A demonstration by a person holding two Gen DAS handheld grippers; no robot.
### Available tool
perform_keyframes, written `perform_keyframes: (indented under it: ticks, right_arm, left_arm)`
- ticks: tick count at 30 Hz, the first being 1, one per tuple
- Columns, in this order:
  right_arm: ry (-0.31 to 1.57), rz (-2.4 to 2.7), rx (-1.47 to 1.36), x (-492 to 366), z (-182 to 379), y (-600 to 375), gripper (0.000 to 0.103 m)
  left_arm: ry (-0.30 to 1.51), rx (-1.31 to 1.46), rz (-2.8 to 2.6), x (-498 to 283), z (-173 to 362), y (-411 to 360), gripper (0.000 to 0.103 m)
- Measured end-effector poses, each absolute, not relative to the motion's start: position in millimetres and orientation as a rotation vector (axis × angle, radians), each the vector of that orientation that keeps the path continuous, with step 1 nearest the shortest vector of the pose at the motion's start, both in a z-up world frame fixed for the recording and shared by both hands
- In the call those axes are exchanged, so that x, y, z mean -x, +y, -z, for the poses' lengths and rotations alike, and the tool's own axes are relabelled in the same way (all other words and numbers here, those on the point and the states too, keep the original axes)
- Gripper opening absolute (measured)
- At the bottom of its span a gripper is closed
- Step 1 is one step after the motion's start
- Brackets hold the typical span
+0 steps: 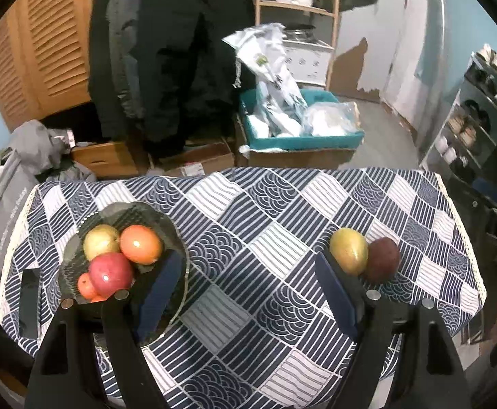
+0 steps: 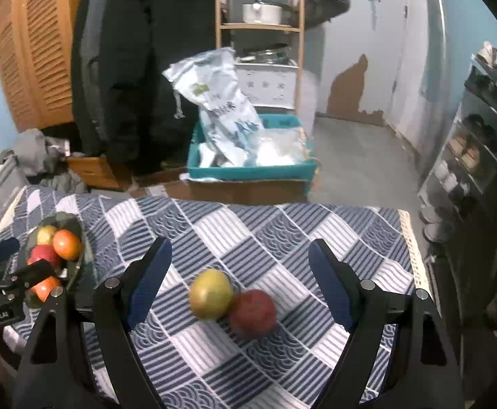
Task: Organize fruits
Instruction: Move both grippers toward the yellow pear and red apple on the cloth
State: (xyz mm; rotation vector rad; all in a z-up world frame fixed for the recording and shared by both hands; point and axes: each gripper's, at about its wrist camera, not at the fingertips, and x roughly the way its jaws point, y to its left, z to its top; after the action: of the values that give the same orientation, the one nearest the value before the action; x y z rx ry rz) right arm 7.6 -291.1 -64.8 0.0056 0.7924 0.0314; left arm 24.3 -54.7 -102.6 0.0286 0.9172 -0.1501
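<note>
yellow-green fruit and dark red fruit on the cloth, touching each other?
Touching. In the left wrist view the yellow-green fruit and the dark red fruit sit pressed side by side with no cloth visible between them; the right wrist view, though blurred, shows the same.

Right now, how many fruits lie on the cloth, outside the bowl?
2: a yellow fruit and a dark red fruit touching beside it, right of the bowl. None looks hidden.
</note>
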Motion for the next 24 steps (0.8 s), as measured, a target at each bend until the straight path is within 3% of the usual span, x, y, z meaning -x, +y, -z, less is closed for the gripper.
perform_keyframes:
  ticks: [24]
  right_arm:
    - [1.126, -0.073, -0.035, -22.1, 197.2, -320.2, 0.083]
  left_arm:
    - [1.024, -0.105, 0.188, -54.7, 183.9, -102.9, 0.082]
